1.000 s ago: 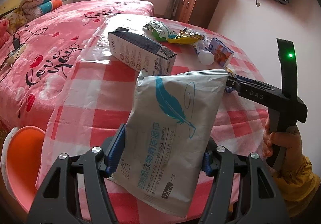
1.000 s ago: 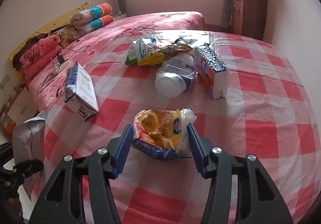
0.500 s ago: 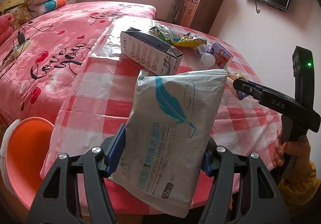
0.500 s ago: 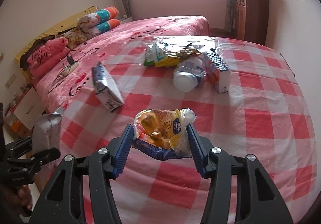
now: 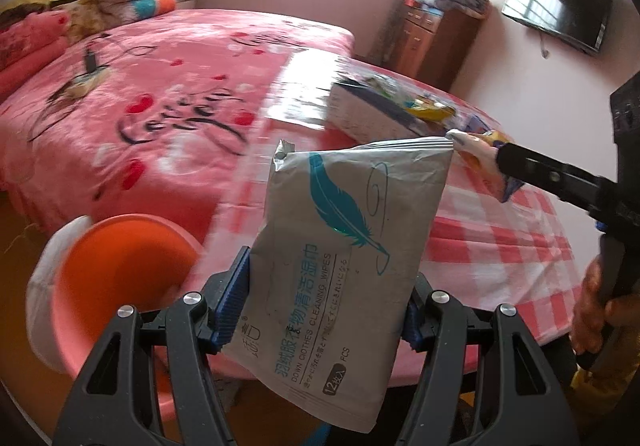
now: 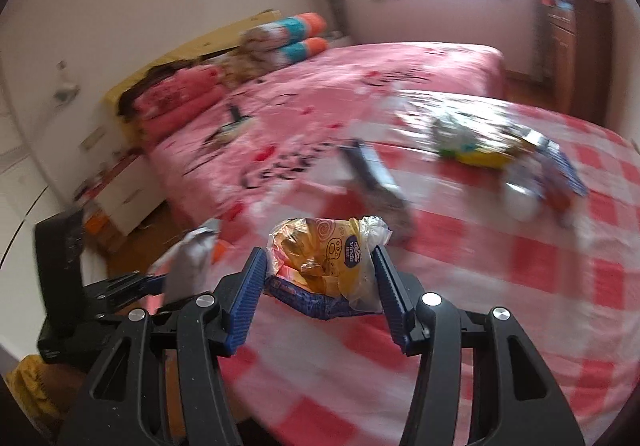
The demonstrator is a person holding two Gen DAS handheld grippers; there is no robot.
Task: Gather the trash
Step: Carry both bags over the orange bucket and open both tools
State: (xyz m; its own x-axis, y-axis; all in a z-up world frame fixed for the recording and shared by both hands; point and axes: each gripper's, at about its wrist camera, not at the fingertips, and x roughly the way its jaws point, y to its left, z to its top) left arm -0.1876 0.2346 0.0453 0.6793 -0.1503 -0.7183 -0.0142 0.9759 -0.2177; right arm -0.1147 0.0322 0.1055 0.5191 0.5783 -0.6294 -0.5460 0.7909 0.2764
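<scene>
My left gripper (image 5: 326,302) is shut on a grey wipes packet (image 5: 344,222) with a teal feather print, held in the air off the table's near edge. An orange bin (image 5: 116,270) with a white liner stands on the floor below and to its left. My right gripper (image 6: 320,286) is shut on a crumpled yellow snack wrapper (image 6: 324,258), held above the checked table. In the left wrist view the right gripper (image 5: 496,156) reaches in from the right with the wrapper (image 5: 476,154). In the right wrist view the left gripper (image 6: 176,282) and packet (image 6: 192,262) sit at lower left.
A round table with a red-and-white checked cloth (image 6: 520,286) holds a blue-grey carton (image 6: 376,182), a green and yellow wrapper pile (image 6: 476,146), a white bottle (image 6: 520,198) and a small box (image 6: 564,170). A pink bed (image 5: 140,94) lies behind. A wooden cabinet (image 5: 436,42) stands at the back.
Both grippers have swung left and back from the table, each still holding its item. The orange bin has come closer under the left gripper. The views are motion-blurred.
</scene>
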